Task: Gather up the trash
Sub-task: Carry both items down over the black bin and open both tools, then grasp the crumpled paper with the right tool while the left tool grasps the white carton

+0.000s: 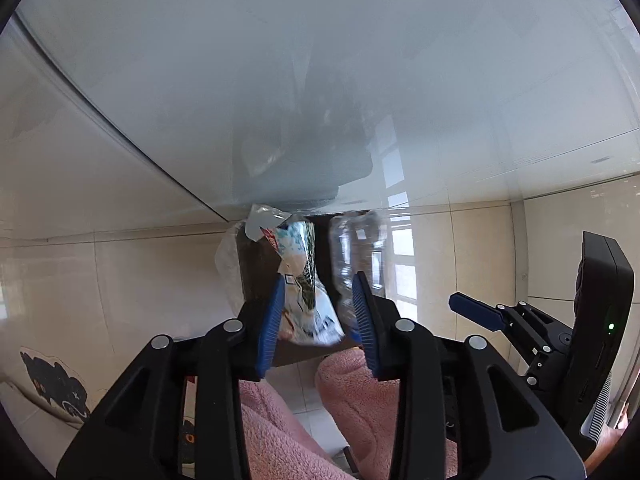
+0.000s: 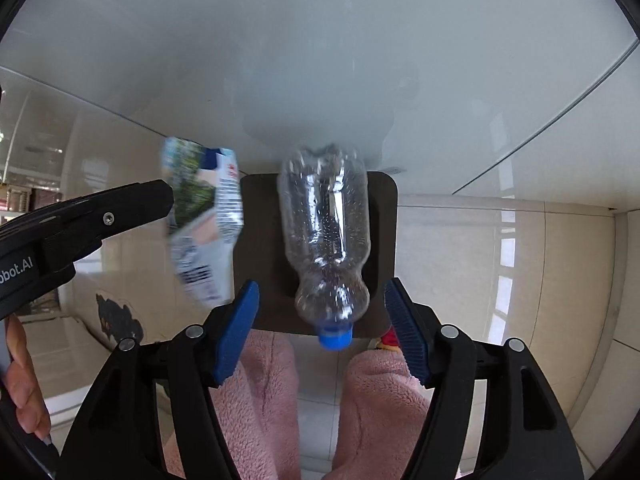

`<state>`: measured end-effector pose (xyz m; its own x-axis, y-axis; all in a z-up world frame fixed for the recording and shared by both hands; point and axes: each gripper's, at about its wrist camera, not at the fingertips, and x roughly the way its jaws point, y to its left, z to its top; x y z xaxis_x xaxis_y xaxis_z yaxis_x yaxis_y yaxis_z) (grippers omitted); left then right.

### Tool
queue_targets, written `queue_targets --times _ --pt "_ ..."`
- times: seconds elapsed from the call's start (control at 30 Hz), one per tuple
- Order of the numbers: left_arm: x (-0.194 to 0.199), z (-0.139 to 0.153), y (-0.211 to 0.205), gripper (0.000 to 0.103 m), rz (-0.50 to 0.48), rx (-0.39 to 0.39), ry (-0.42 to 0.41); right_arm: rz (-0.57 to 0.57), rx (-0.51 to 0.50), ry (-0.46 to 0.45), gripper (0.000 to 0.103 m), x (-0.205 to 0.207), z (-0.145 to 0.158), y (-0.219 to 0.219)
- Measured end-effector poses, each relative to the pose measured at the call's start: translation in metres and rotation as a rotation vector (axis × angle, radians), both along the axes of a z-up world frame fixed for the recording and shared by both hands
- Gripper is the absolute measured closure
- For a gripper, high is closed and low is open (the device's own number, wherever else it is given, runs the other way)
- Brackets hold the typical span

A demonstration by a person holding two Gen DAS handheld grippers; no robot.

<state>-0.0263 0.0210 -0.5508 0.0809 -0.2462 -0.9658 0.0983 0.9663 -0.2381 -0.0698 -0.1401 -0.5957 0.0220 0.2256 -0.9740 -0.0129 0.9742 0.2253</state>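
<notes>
A crumpled printed carton (image 1: 300, 280) is in the air between the fingers of my left gripper (image 1: 320, 312), blurred by motion; the jaws stand apart and do not press it. It also shows in the right wrist view (image 2: 204, 220). A clear plastic bottle (image 2: 326, 232) with a blue cap (image 2: 335, 336) hangs cap-down in front of my right gripper (image 2: 320, 328), whose fingers stand wide apart and do not touch it. The bottle shows in the left wrist view (image 1: 358, 252). Both pieces are above a dark bin (image 2: 384, 216).
The white glossy table edge (image 2: 320, 80) runs above the bin. Beige floor tiles (image 2: 500, 260) lie around it. Pink fleece-clad legs (image 2: 380, 392) are below the grippers. A black cat-shaped mat (image 1: 56, 380) lies at the left.
</notes>
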Motion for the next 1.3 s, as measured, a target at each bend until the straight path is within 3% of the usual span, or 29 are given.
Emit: queue_targets --times 0.23,0.37,0.47,0.67,0.8,1.0,1.2,1.3 --pt "-0.004 0.019 0.008 0.058 0.000 0.023 -0.015 -0.011 -0.011 -0.006 0.032 0.003 0.011 0.001" --pt "-0.010 0.041 0.007 0.047 0.013 0.040 -0.052 0.026 -0.024 -0.040 0.032 0.007 0.022 -0.005" --pt "-0.016 0.057 0.006 0.036 0.025 0.057 -0.081 0.081 -0.038 -0.101 0.031 0.008 0.053 -0.007" --pt "-0.029 0.110 0.013 0.017 0.030 0.070 -0.131 0.127 -0.040 -0.214 0.016 0.009 0.140 -0.023" --pt "-0.029 0.159 0.020 0.013 0.058 0.074 -0.171 0.145 -0.013 -0.279 0.007 0.013 0.212 -0.030" --pt "-0.015 0.237 0.027 0.009 0.077 0.099 -0.282 0.164 0.012 -0.462 0.004 0.025 0.313 -0.032" --pt "0.016 0.299 0.040 0.009 0.095 0.105 -0.379 0.123 0.042 -0.522 0.004 0.051 0.346 -0.029" --pt "0.034 0.308 0.050 0.009 0.110 0.089 -0.412 0.109 0.051 -0.521 0.004 0.063 0.347 -0.024"
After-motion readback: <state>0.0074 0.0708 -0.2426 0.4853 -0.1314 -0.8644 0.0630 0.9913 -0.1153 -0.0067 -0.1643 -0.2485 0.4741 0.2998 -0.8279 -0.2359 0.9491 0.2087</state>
